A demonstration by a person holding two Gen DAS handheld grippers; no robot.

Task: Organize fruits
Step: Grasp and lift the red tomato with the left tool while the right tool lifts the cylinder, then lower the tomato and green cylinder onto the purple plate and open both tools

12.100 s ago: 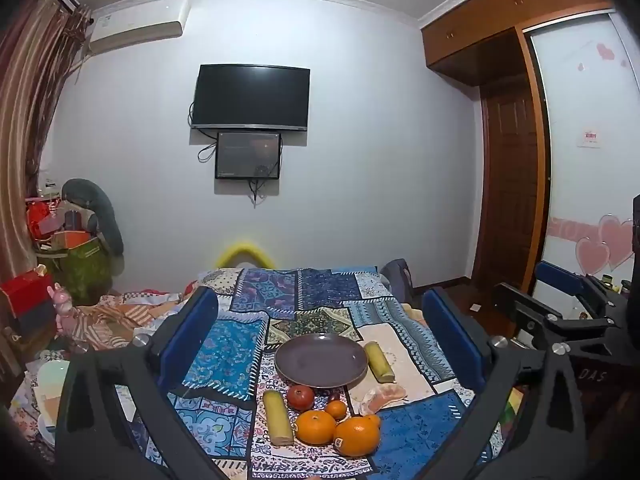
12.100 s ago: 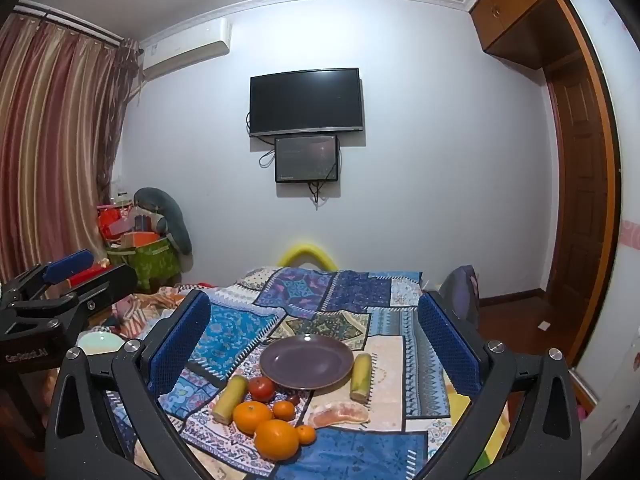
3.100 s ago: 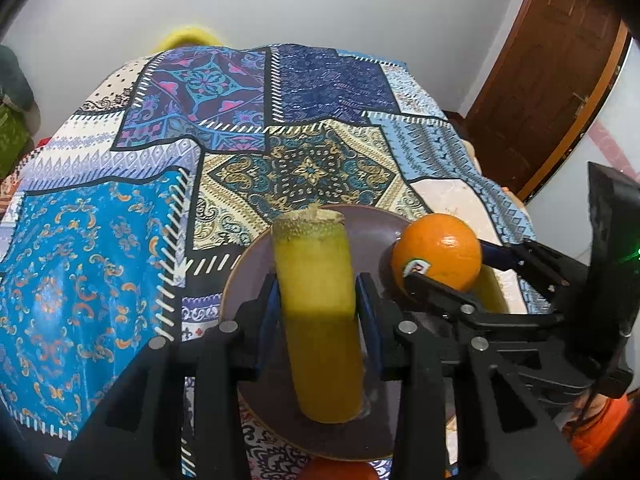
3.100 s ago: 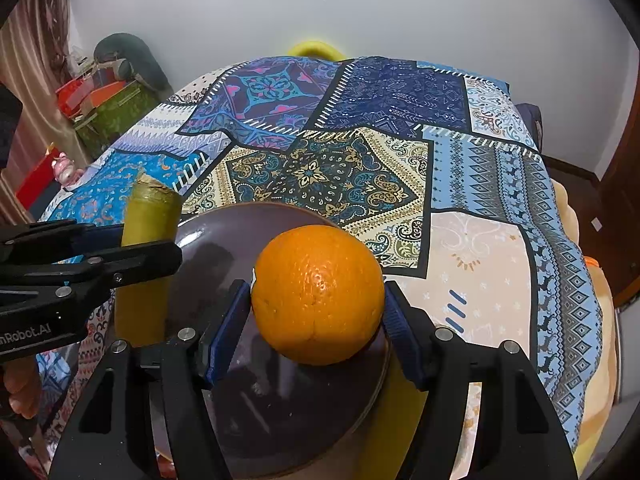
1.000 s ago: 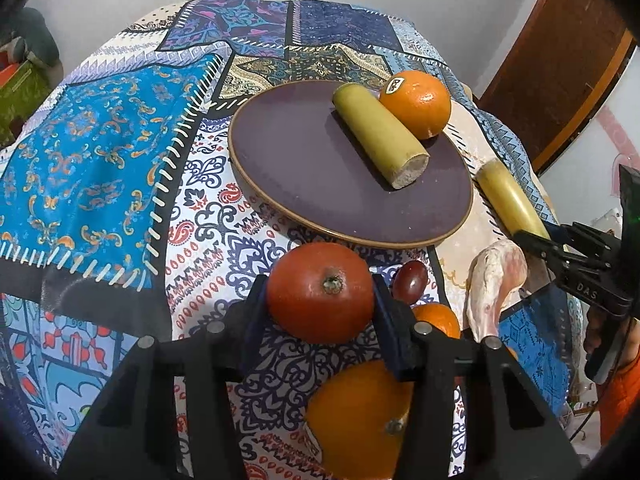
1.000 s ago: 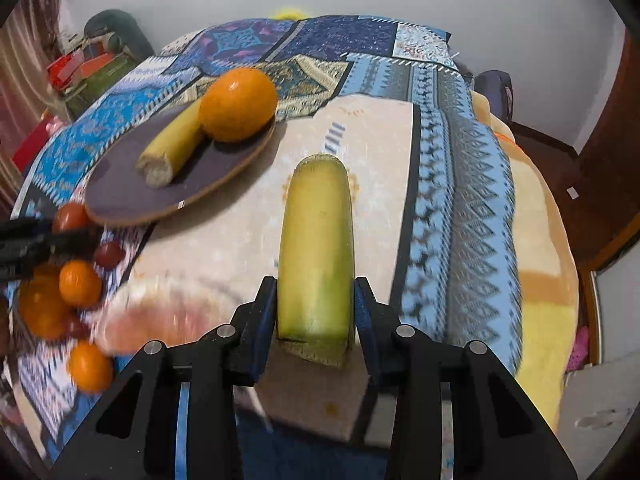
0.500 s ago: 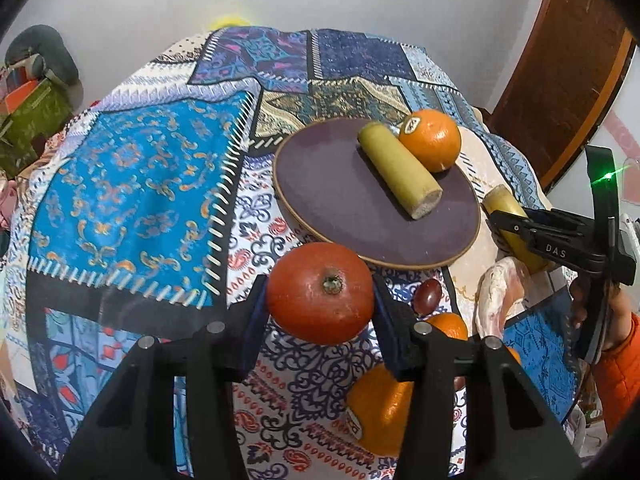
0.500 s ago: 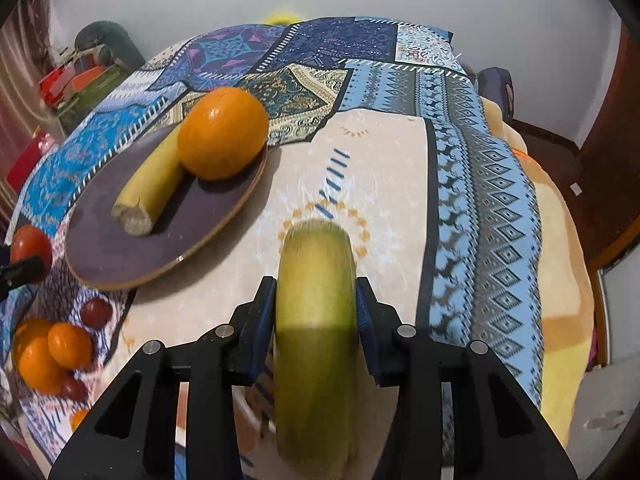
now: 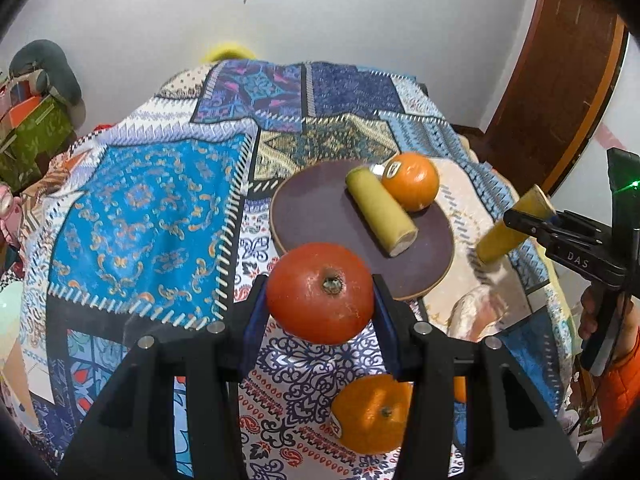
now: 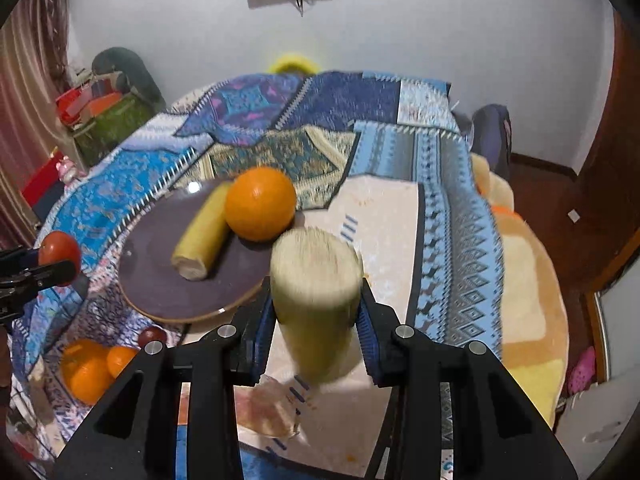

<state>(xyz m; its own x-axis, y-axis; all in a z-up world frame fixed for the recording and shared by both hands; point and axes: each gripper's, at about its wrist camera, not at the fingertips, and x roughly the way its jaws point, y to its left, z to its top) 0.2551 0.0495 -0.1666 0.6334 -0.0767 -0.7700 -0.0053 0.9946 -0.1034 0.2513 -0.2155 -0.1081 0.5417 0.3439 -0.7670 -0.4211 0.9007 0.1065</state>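
My left gripper (image 9: 320, 304) clamped tomato (image 9: 320, 292), right gripper (image 10: 316, 312) clamped yellow stick (image 10: 316, 284); carrying step; next needed placing both on plate (image 9: 316, 208).

A red-orange tomato (image 9: 320, 292) with a dark stem scar is held off the bed, clamped at its sides. A yellow-green cut stalk piece (image 10: 316, 296) is likewise held up, its pale cut end facing the right wrist camera. On the dark round plate (image 9: 316, 208) lie a second yellow stalk piece (image 9: 380, 212), slanted, and a stickered orange (image 9: 412, 180) touching it. Near the plate on the patterned bedspread lie a large orange (image 9: 372, 412), smaller oranges (image 10: 120, 360), a small dark red fruit (image 10: 151, 336) and a pale pinkish peeled segment (image 9: 480, 312)
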